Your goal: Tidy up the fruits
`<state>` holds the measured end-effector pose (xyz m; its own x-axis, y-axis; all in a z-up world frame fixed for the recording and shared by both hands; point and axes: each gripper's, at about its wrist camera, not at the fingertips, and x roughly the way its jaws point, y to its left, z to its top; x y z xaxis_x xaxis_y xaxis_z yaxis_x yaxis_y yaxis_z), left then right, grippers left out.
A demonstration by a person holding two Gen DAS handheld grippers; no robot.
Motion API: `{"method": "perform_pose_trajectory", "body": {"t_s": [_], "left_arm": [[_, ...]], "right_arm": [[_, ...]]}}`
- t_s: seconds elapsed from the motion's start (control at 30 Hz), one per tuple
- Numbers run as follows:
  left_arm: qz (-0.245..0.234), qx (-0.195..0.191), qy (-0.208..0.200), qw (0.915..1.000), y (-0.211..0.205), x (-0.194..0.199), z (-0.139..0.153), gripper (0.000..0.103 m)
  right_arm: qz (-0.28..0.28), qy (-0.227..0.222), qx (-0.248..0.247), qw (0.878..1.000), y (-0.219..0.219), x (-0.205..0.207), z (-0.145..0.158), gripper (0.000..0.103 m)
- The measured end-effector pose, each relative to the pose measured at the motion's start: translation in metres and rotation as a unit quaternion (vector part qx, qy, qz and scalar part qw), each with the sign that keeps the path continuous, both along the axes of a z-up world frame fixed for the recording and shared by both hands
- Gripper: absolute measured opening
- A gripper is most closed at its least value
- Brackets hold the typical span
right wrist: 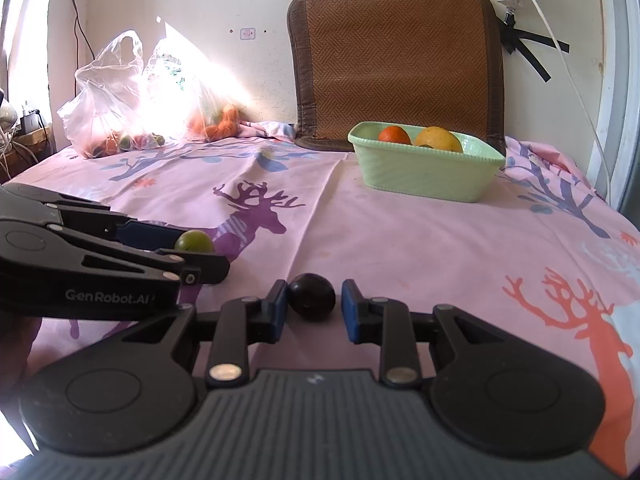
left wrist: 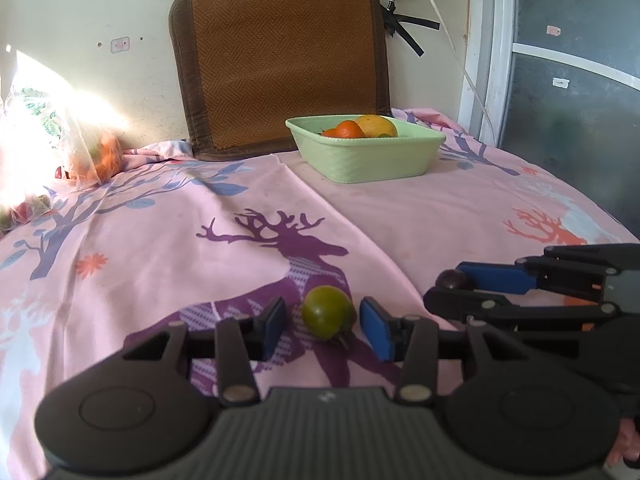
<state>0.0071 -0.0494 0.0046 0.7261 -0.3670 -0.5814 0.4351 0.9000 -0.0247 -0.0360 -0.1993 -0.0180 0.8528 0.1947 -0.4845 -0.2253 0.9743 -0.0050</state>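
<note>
Left wrist view shows the left tool [left wrist: 322,326] released around a green fruit [left wrist: 328,312] near the tabletop's [left wrist: 400,216] front edge, which could roll away if nudged by a pad.

A dark plum [right wrist: 312,297] lies on the pink cloth [right wrist: 420,240] between the right gripper's [right wrist: 314,310] parted blue pads.

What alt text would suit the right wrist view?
The right gripper has its jaws on either side of a dark plum lying on a pink deer-print cloth; a gap shows on the right side. The left gripper reaches a green fruit, and a green dish of oranges sits behind.
</note>
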Motion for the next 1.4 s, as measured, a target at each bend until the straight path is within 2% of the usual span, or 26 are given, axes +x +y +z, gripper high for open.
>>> {"method": "perform_pose_trajectory", "body": {"t_s": [0.57,0.83,1.4], "left_arm": [[0.000,-0.005,0.001,1.0000,-0.0006,-0.0014,0.0004,0.046],[0.000,-0.009,0.002,1.0000,0.0017,-0.0016,0.0002,0.046],[0.002,-0.008,0.001,1.0000,0.0019,-0.0015,0.0000,0.046]], "right_arm": [[-0.001,0.000,0.003,1.000,-0.0013,-0.0005,0.0004,0.033],[-0.003,-0.002,0.011,1.000,-0.0026,-0.0021,0.0008,0.037],[0.001,-0.008,-0.001,1.000,0.0020,-0.0046,-0.0004,0.037]]}}
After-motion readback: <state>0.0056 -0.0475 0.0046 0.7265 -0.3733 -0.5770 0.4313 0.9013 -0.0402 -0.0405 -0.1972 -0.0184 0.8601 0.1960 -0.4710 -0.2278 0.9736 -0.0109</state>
